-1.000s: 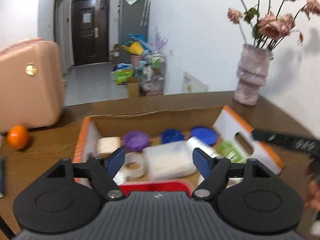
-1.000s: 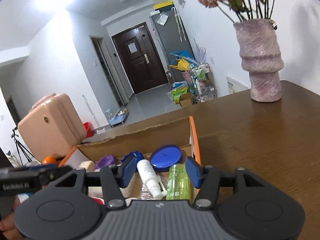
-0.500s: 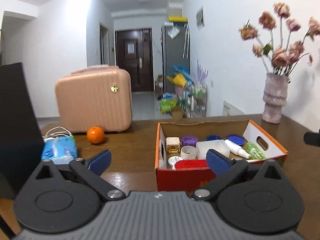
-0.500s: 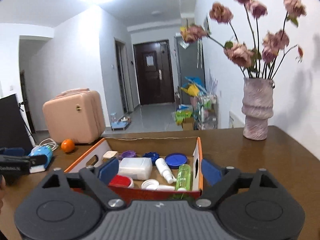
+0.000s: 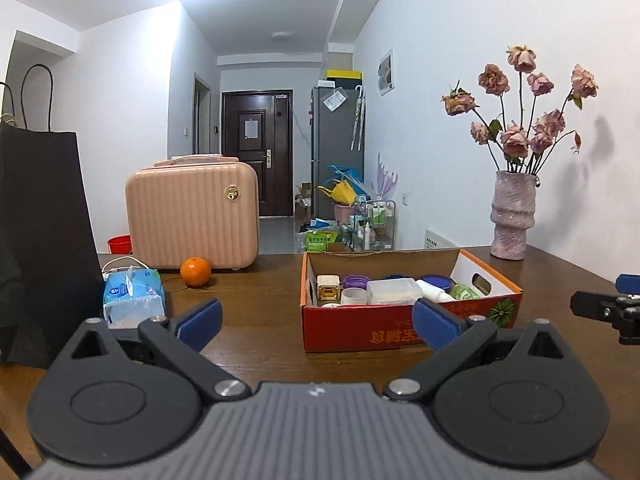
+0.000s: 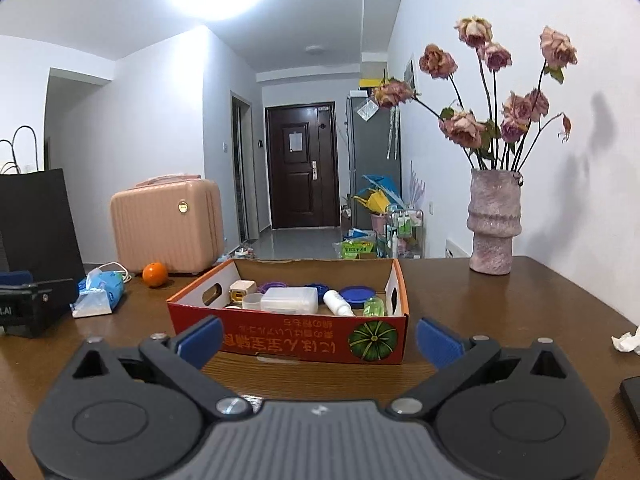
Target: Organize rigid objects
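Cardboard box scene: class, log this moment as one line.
left gripper: open, empty | right gripper: open, empty | cardboard box: on table, holding items

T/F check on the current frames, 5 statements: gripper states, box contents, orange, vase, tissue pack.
1. Both the left hand-held gripper and the right hand-held gripper are open and hold nothing. True.
2. The cardboard box is empty. False: it holds several items, among them a clear plastic container and a white bottle.
3. The orange lies inside the box. False: it sits on the table in front of the pink case.
4. The vase stands upright on the table. True.
5. The tissue pack lies right of the box. False: it lies to its left.
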A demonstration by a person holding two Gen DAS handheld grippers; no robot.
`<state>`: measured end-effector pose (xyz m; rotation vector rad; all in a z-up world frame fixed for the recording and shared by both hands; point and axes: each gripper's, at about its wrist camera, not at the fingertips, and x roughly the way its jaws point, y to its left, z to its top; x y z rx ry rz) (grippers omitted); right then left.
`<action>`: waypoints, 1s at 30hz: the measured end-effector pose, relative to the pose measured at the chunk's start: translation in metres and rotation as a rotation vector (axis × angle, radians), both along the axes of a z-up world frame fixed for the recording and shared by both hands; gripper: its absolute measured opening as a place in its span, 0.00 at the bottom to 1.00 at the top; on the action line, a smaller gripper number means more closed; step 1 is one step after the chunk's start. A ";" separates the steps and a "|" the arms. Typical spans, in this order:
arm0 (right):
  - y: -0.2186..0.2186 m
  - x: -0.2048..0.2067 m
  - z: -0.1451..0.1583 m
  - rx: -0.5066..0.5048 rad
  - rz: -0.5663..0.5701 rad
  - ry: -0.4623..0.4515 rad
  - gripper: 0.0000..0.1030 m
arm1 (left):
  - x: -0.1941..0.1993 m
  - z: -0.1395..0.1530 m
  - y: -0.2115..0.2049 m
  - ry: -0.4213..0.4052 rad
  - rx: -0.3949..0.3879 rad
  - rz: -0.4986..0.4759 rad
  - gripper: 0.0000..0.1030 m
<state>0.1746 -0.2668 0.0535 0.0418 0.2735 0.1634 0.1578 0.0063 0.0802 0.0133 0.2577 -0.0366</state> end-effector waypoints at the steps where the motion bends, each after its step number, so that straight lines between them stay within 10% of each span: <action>1: 0.001 -0.003 0.001 -0.004 -0.002 -0.004 1.00 | -0.003 0.000 0.001 -0.003 0.001 0.002 1.00; 20: 0.003 -0.172 -0.037 -0.119 -0.028 -0.056 1.00 | -0.169 -0.041 0.015 0.004 0.013 0.017 1.00; 30: 0.025 -0.185 -0.042 -0.080 0.065 0.004 1.00 | -0.180 -0.038 0.001 -0.030 0.027 -0.054 1.00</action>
